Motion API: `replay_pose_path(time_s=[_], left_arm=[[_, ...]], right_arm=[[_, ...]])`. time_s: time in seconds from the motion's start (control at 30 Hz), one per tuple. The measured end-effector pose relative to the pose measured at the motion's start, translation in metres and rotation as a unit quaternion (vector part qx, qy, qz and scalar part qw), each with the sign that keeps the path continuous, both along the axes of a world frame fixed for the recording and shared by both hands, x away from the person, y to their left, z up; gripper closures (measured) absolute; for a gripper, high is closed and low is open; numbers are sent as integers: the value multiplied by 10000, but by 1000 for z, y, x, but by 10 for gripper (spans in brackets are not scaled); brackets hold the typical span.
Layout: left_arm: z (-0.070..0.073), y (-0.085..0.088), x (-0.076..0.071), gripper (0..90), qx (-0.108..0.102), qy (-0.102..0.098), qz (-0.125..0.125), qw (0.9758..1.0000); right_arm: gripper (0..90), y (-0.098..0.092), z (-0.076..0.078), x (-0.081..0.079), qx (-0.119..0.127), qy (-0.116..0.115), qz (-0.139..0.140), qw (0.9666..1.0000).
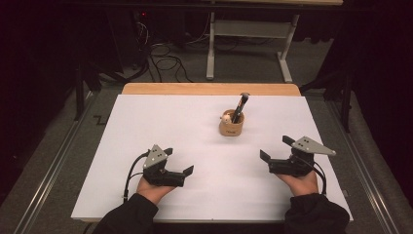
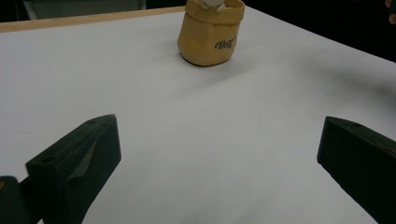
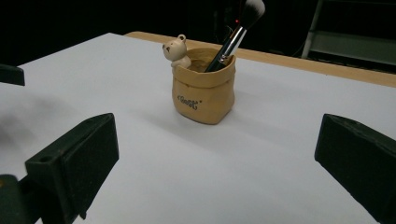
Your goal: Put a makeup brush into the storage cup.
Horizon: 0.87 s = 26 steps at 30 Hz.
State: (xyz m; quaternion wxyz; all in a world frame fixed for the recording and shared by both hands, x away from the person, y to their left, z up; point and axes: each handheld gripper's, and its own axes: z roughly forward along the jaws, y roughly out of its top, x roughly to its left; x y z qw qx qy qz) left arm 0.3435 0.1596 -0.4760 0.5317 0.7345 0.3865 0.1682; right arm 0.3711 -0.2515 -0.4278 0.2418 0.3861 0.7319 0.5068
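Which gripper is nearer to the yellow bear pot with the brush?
Right, slightly. The right gripper is just below and right of the pot; the left gripper sits farther, below and left. Both are open, apart from it.

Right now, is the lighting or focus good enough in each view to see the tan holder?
High view: room dark, white table sheet evenly lit, tan sack-shaped holder small but clear. Left gripper view: holder sharp, top cropped. Right gripper view: holder and black makeup brush sharp.

Dark script lettering on front wall of tan pouch-shaped holder (image 3: pixel 203 91); reads roughly "Best", exact wording not legible.
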Motion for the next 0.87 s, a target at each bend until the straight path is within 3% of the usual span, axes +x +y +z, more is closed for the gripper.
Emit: replay_pose_path(time_s=[0.27,0.87], left_arm=[[1,-2,-1,4,-50,-9,-20,10000],[1,0,0,2,-35,-38,79,10000]], right_arm=[[4,-16,-6,-21,123,-141,-71,9998],[4,-14,-11,-22,124,-281,6,9995]])
